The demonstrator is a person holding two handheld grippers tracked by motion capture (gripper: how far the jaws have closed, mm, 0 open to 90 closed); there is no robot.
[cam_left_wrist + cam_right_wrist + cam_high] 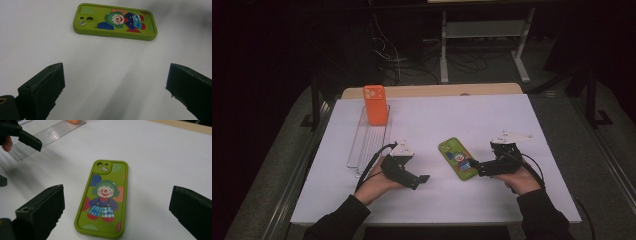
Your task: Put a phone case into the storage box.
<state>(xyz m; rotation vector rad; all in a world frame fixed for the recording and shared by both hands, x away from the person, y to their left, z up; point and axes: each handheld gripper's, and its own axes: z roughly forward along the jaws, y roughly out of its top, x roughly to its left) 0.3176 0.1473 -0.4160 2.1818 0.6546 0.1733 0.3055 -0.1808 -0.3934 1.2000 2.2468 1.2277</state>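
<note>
A green phone case [457, 158] with a clown picture lies flat, back up, on the white table, right of centre. My right gripper [476, 169] is at its near right end, open, with the case [103, 197] between and just ahead of the wide-apart jaws. My left gripper [421, 181] is open a short way to the case's left, pointing at it, with bare table between its jaws and the case [115, 21] farther ahead. An orange phone case [376, 105] stands upright at the far end of a clear ribbed rack [368, 142].
The white sheet [512, 120] covers most of a wooden table whose far edge [432, 90] shows. In the right gripper view, the left gripper [27, 138] and the rack [40, 141] sit at the upper left. Desk legs and cables lie beyond.
</note>
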